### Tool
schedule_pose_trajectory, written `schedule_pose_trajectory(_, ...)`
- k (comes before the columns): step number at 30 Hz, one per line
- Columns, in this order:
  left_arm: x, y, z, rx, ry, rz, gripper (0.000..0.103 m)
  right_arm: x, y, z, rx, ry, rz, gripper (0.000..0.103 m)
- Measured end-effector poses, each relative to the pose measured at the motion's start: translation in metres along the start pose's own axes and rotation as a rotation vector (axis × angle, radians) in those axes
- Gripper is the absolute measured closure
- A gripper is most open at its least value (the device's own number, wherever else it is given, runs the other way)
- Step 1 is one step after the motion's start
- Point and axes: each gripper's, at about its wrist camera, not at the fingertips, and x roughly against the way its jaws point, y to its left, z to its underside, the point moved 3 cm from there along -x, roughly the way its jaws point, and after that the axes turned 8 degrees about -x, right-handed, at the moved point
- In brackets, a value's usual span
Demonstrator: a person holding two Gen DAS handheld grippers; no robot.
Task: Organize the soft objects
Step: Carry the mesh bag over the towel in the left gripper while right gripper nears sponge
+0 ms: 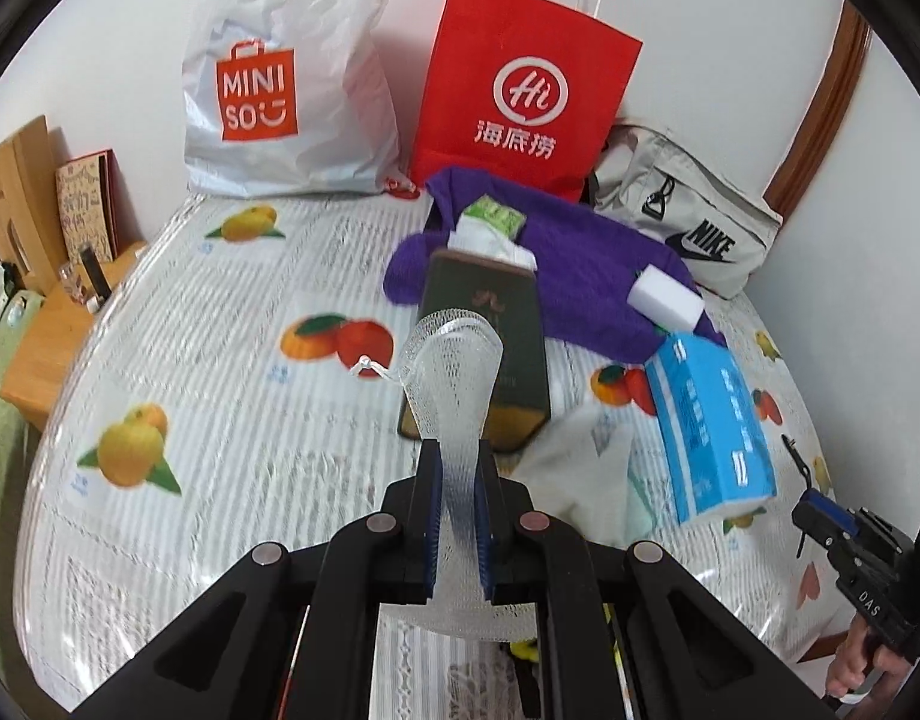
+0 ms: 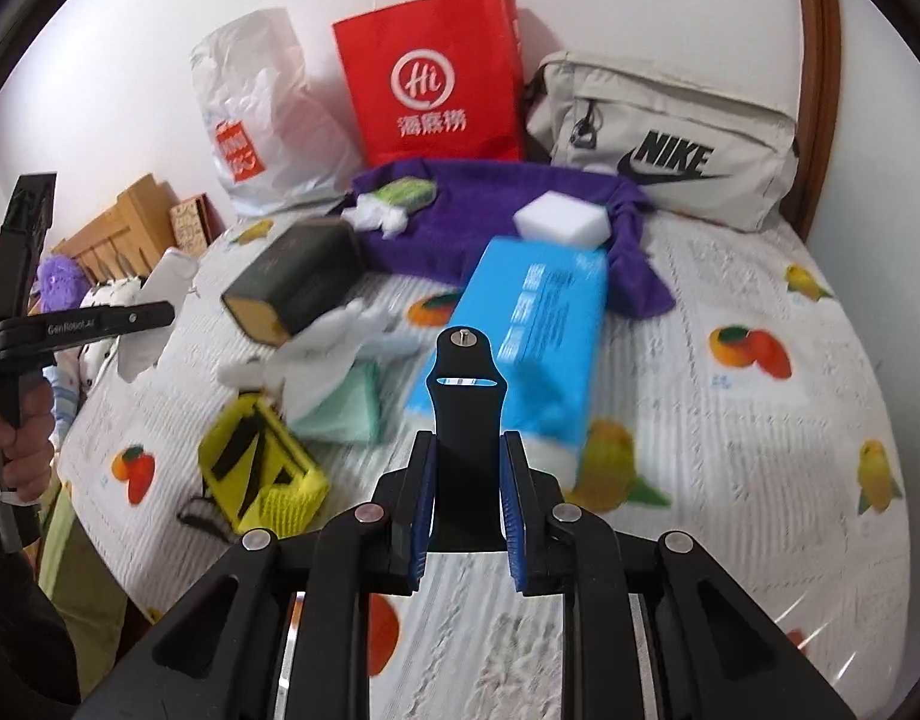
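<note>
Now: left gripper (image 1: 458,480) pinches one mesh strip (image 1: 451,378); right gripper (image 2: 467,480) clamps one black strap (image 2: 465,414); three bags behind.

The left gripper (image 1: 458,510) is matte black with ribbed blue pads (image 1: 481,525) lining its fingers and round silver screws behind them. The right gripper (image 2: 467,492) matches, its handle stamped "DAS".

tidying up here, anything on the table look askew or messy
Yes. The blue tissue pack lies tilted, propped on crumpled white cloth, and tissue spills loosely from the green packet on the purple towel.
</note>
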Motion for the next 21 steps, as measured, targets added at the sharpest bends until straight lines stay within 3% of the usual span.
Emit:
schedule_pose_trajectory(13,-0.03,0.007,-0.063,0.005,-0.016,-0.008,0.093,-0.021,-0.005,-0.084,0.017,-0.063,0.031,0.082)
schedule_pose_trajectory(21,-0.06,0.012,-0.102,-0.005,-0.008,0.011,0.093,-0.057,-0.011,-0.131,0.016,-0.068,0.035,0.082)
